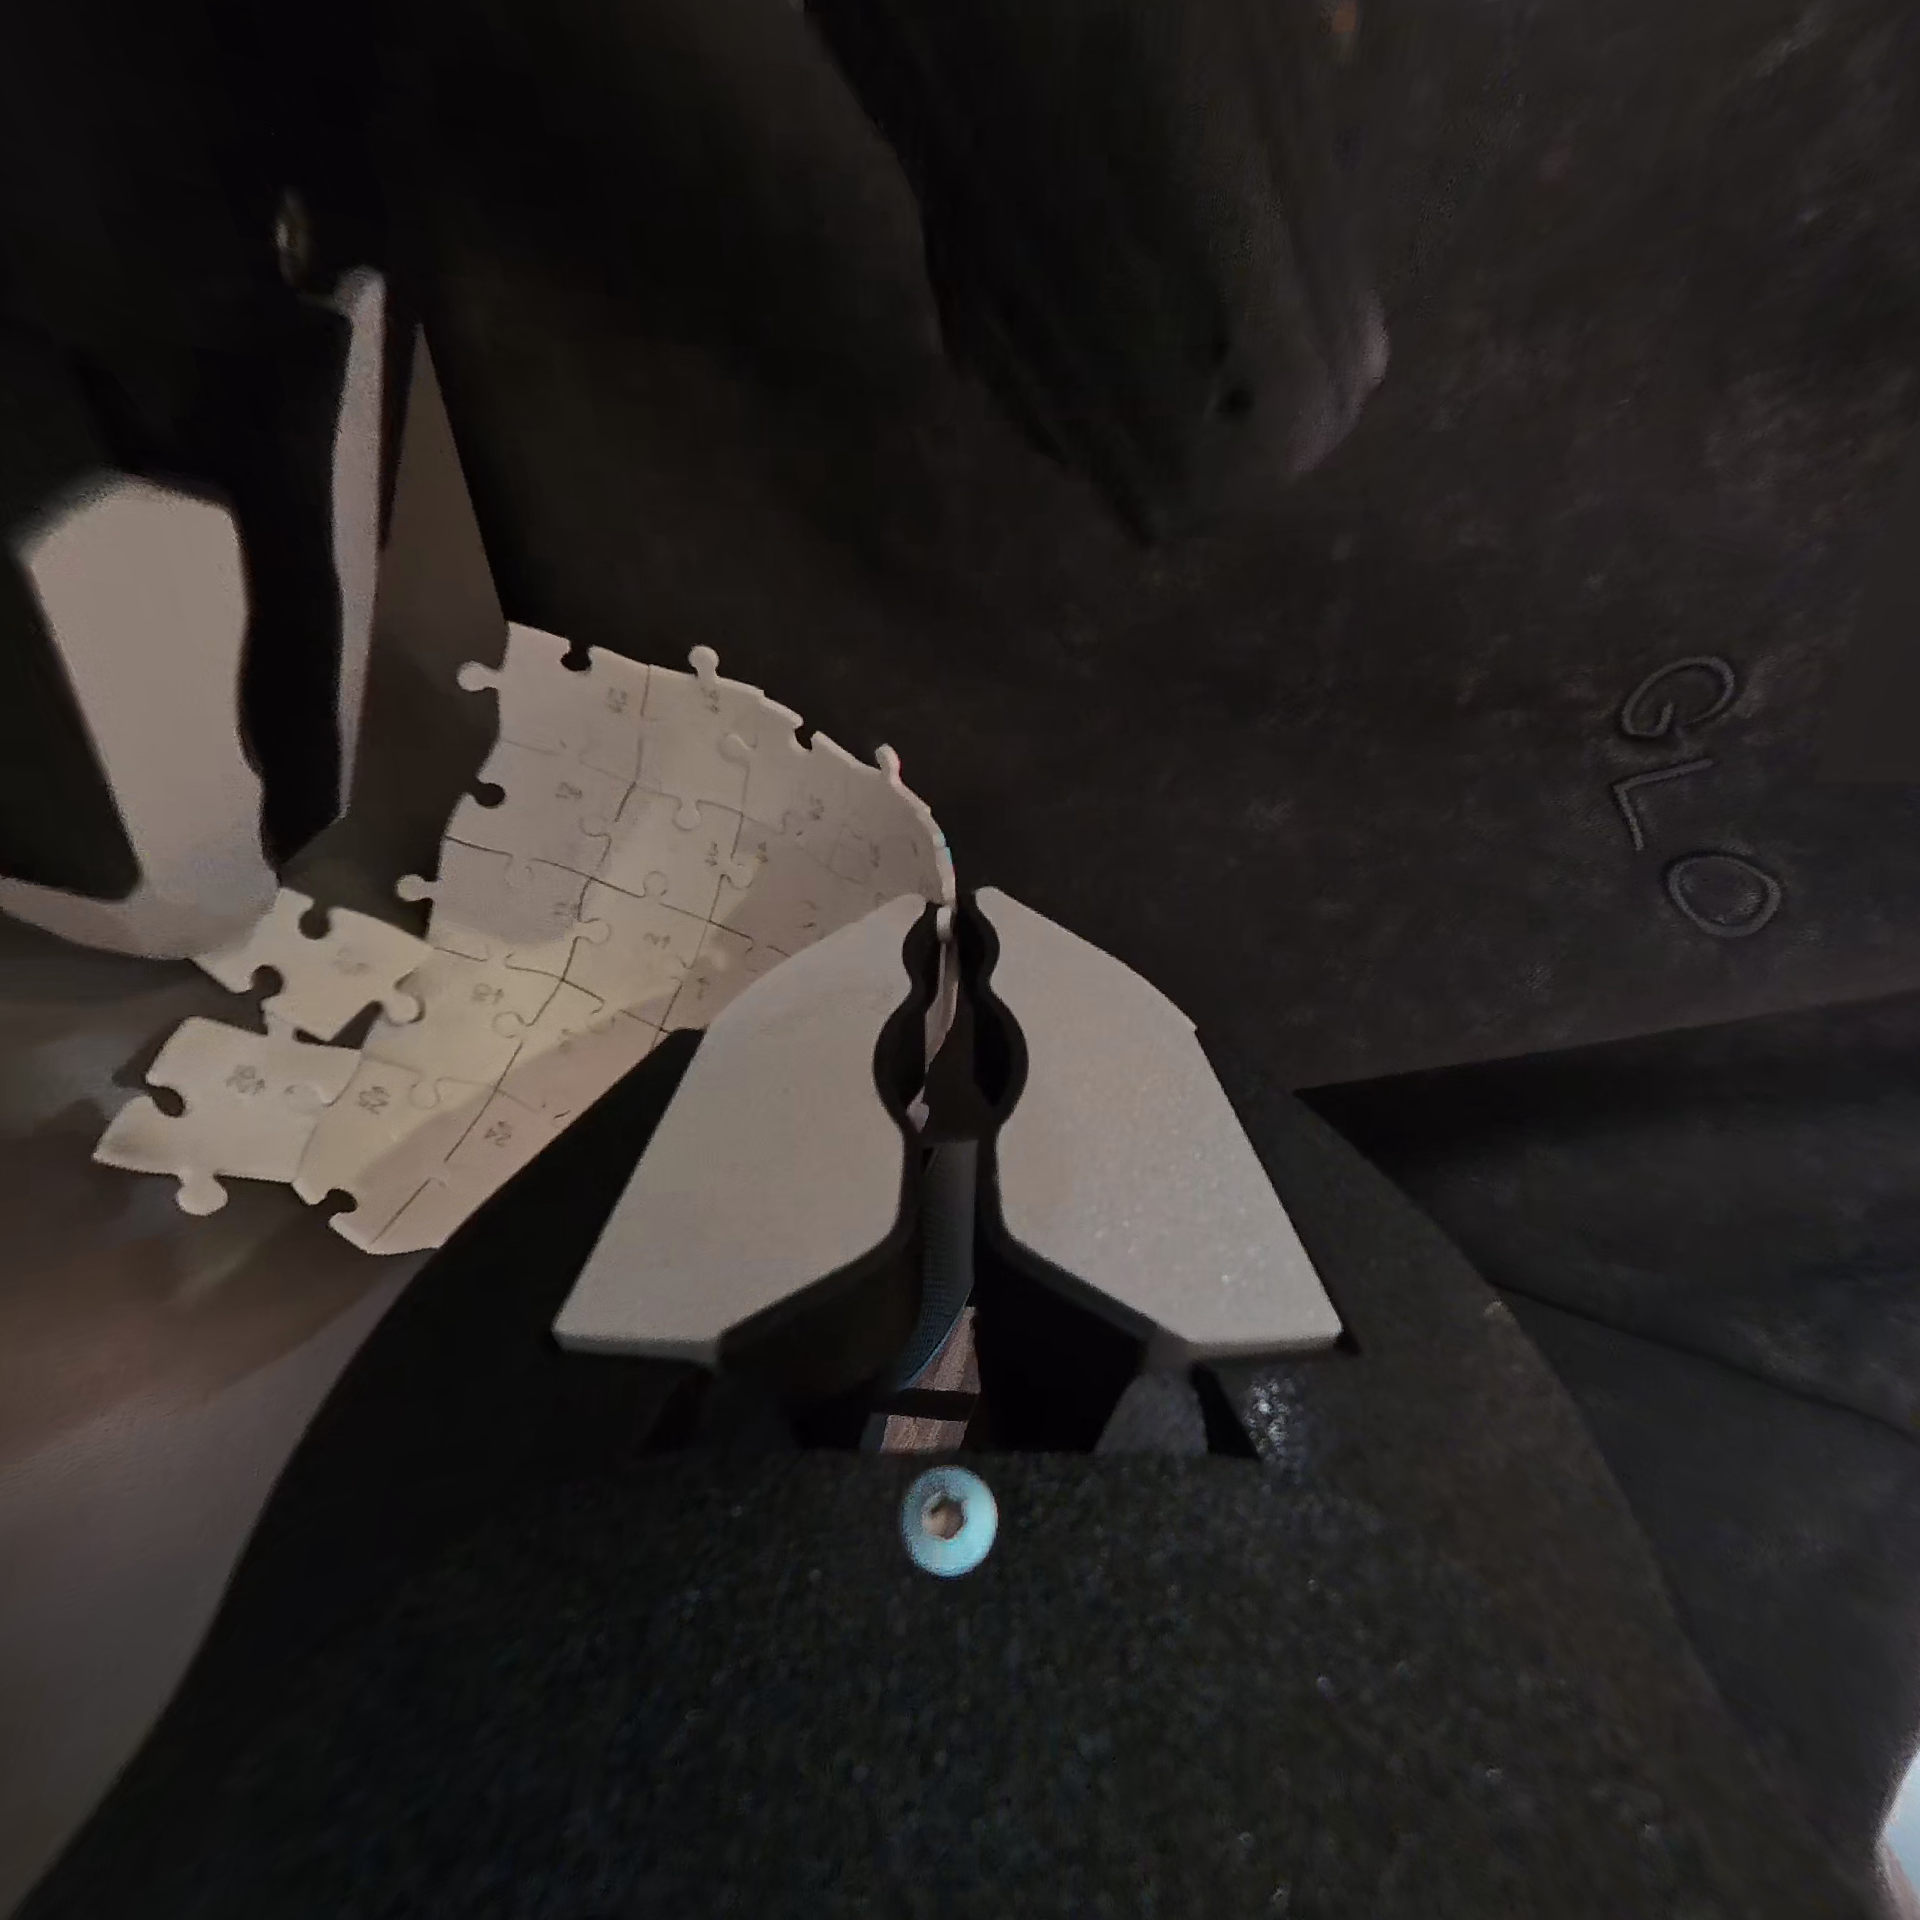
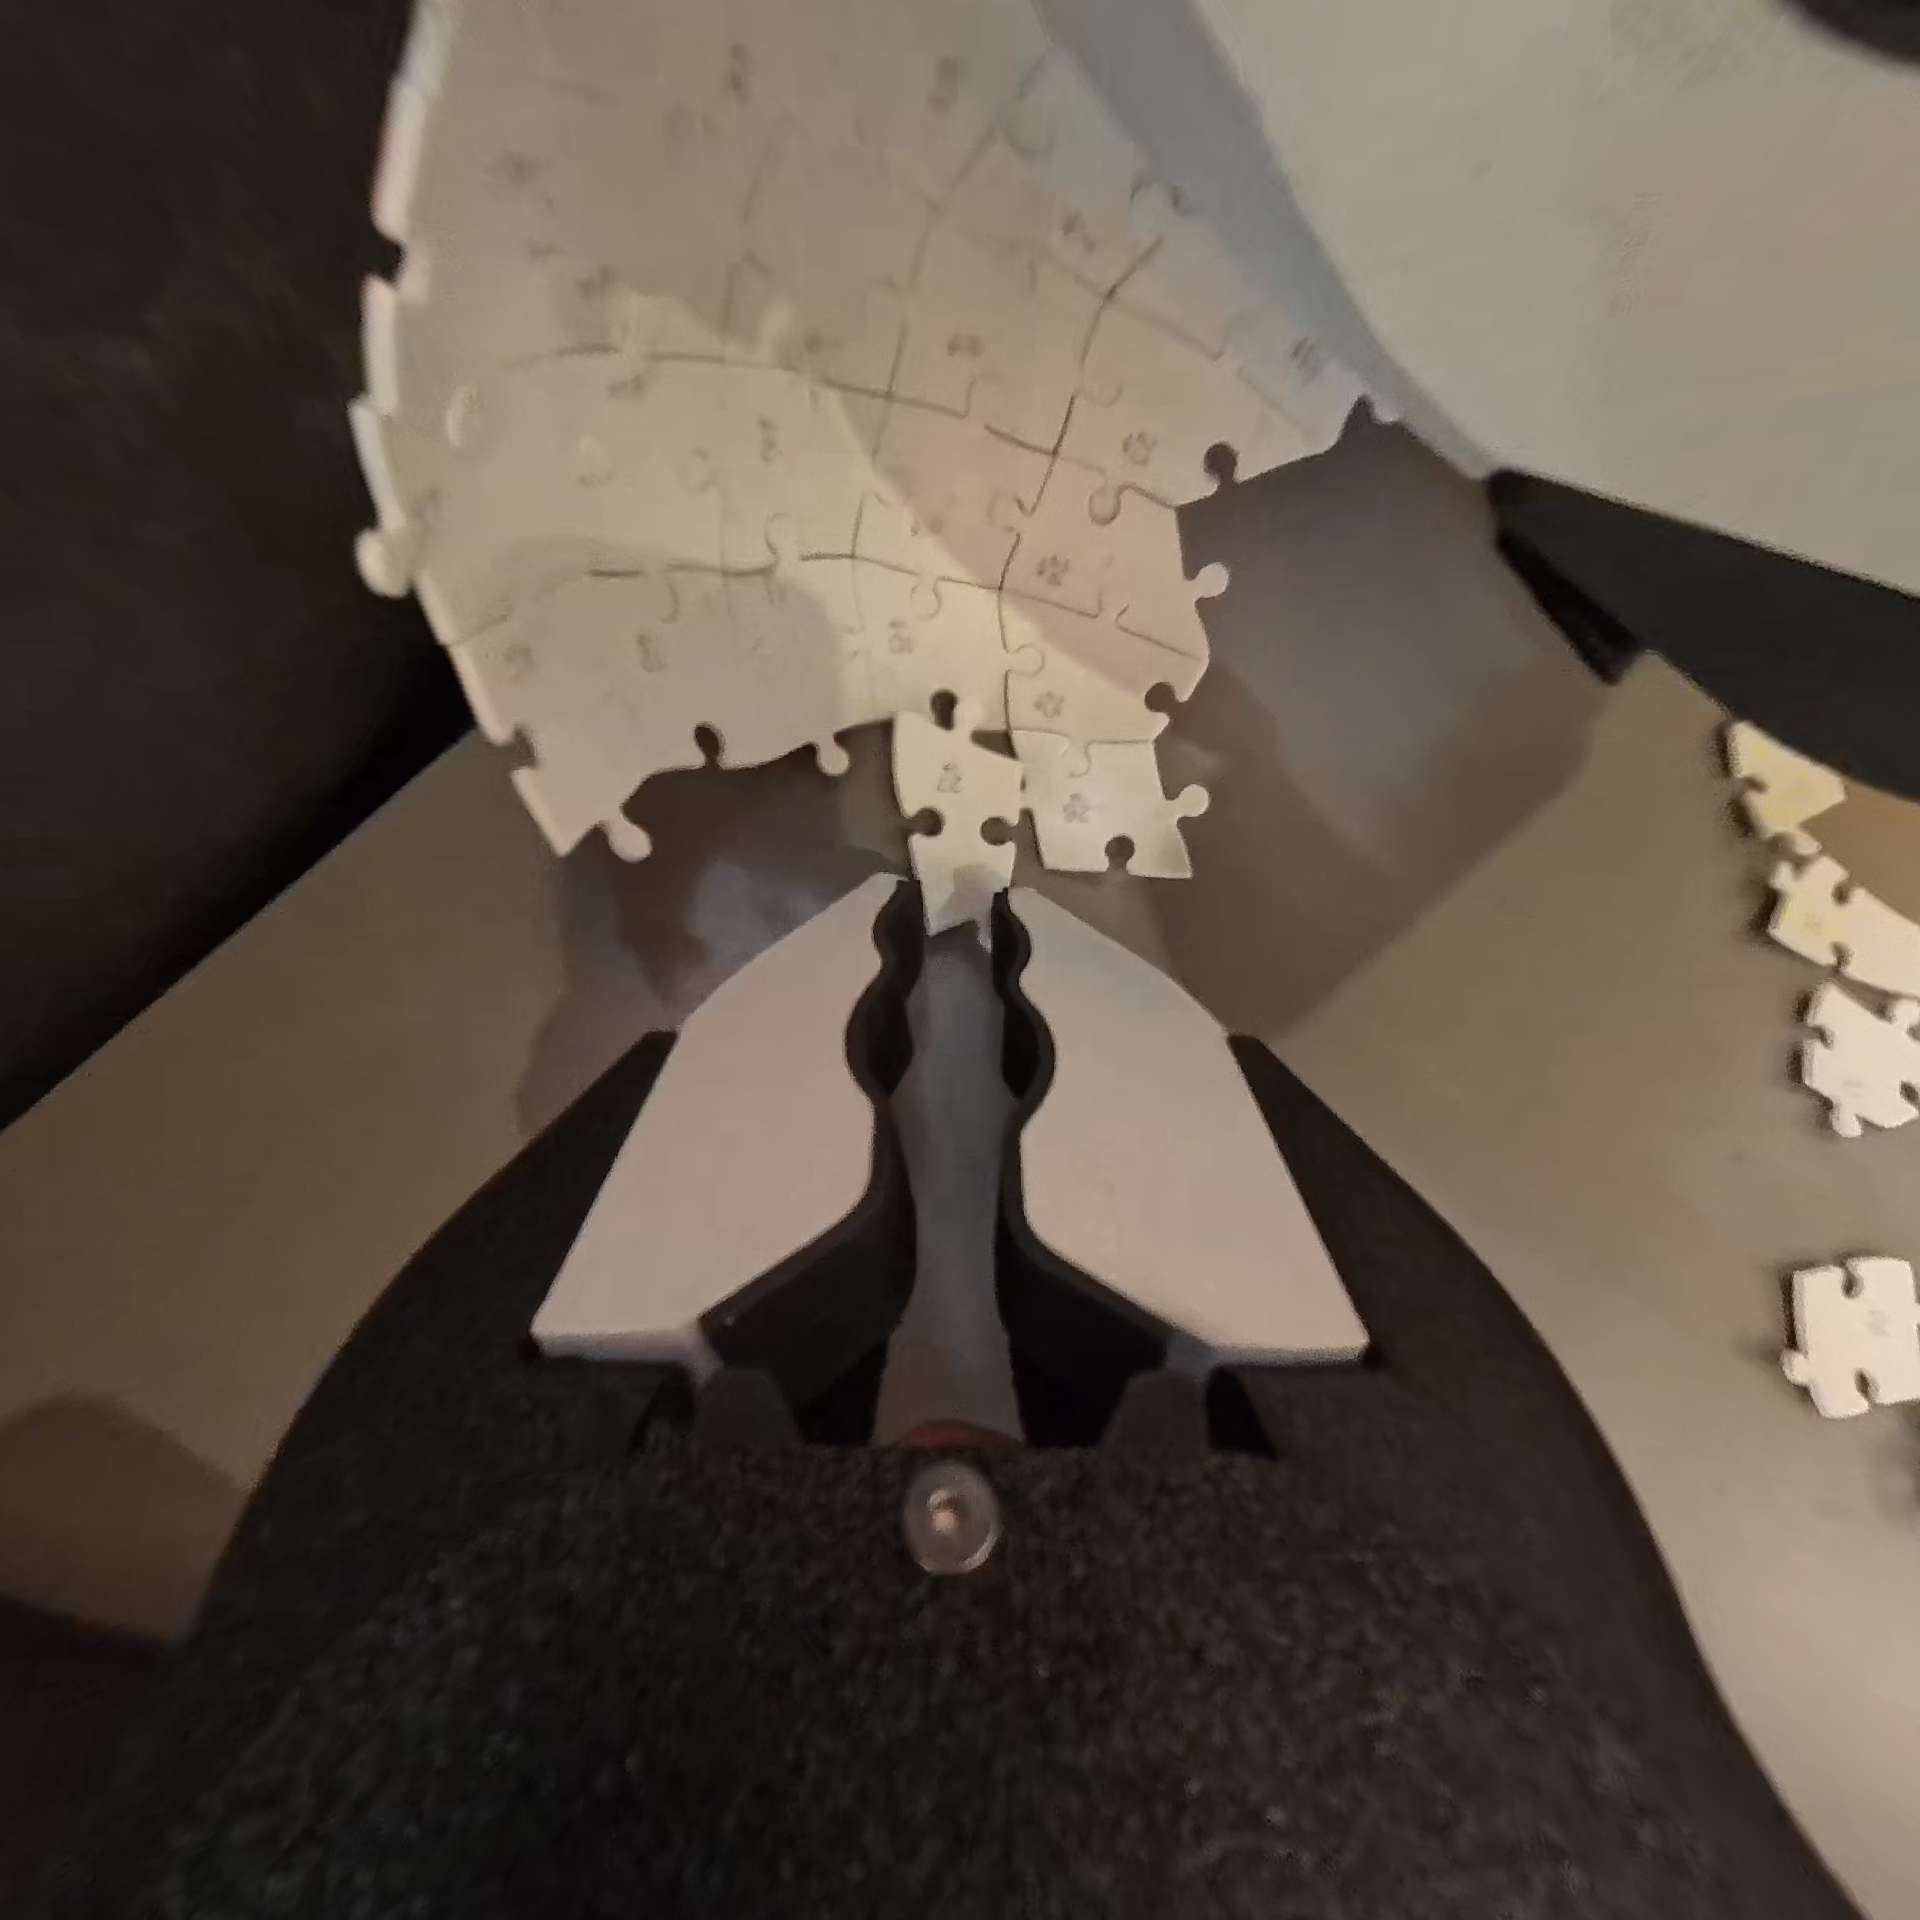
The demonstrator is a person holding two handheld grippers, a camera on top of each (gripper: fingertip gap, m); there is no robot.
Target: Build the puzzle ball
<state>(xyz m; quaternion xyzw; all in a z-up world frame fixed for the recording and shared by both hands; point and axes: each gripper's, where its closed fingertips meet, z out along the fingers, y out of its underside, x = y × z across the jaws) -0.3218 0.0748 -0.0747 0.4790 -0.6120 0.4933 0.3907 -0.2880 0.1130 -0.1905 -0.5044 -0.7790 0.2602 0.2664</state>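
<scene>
The partly built puzzle ball (image 1: 623, 894) is a curved white shell of joined pieces, seen from its numbered inner side. My left gripper (image 1: 951, 920) is shut on its right rim and holds it up. It also shows in the right wrist view (image 2: 779, 468). My right gripper (image 2: 956, 904) is shut on a single white puzzle piece (image 2: 956, 805), which sits against the shell's lower rim, beside a jutting piece (image 2: 1112, 810). In the left wrist view this piece (image 1: 322, 966) and the right gripper's fingers (image 1: 135, 707) show at the left.
Several loose white pieces (image 2: 1860, 1060) lie in a column on the tan table (image 2: 312, 1039) at the right, one (image 2: 1860, 1340) nearer. The left gripper's pale finger (image 2: 1558, 260) fills the upper right. A dark textured surface (image 1: 1455, 727) lies behind the shell. There is about 12 centimetres between the tips of the two grippers.
</scene>
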